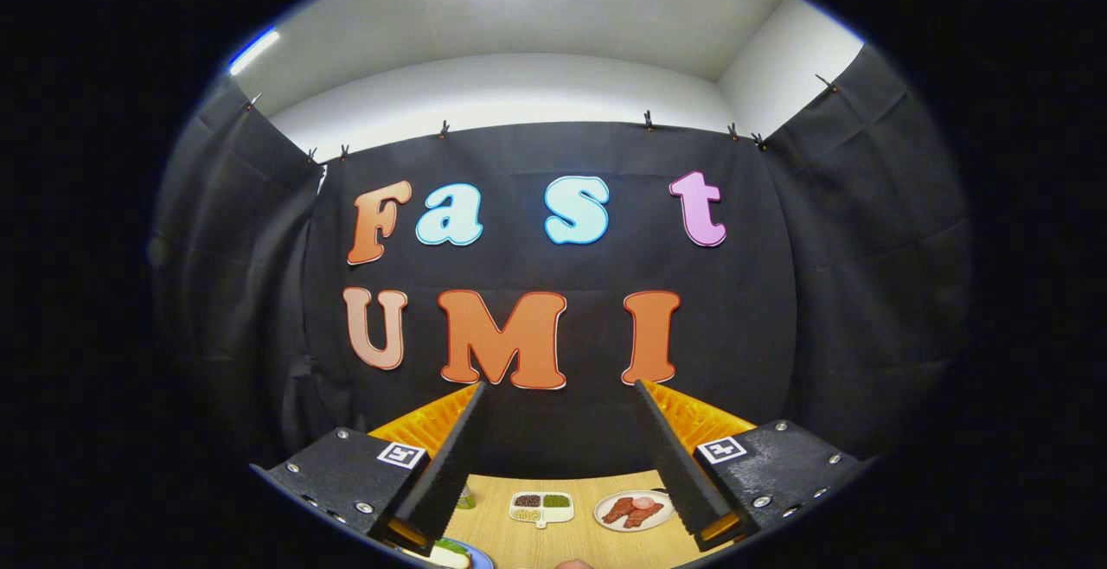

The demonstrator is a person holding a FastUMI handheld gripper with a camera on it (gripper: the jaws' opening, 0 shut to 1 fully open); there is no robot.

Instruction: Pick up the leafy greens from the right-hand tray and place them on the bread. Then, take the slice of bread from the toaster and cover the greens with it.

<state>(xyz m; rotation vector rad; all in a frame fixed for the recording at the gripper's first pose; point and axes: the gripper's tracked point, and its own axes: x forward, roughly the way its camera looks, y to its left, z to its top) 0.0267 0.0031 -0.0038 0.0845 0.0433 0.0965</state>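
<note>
The gripper is pointing up toward the booth's cloth wall, and its two fingers are standing wide apart with nothing between them.

Taking the divided dish as the landmark: it is sitting on the wooden surface low in the gap between the fingers, and it is holding three small heaps in its compartments, one dark, one green and one pale.

To the right of the dish, just beside it, one white plate is lying close to the right finger, carrying reddish-brown slices of meat; their count is too small to tell.

To the left of the dish and nearer the camera, one blue plate is peeking out from under the left finger. On it one slice of bread is showing, with a bit of greens lying on top of it, so the greens are sitting below the left finger, not between the two.

Also left of the dish, a small green and pale object is standing tight against the left finger; what it is cannot be told.
</note>
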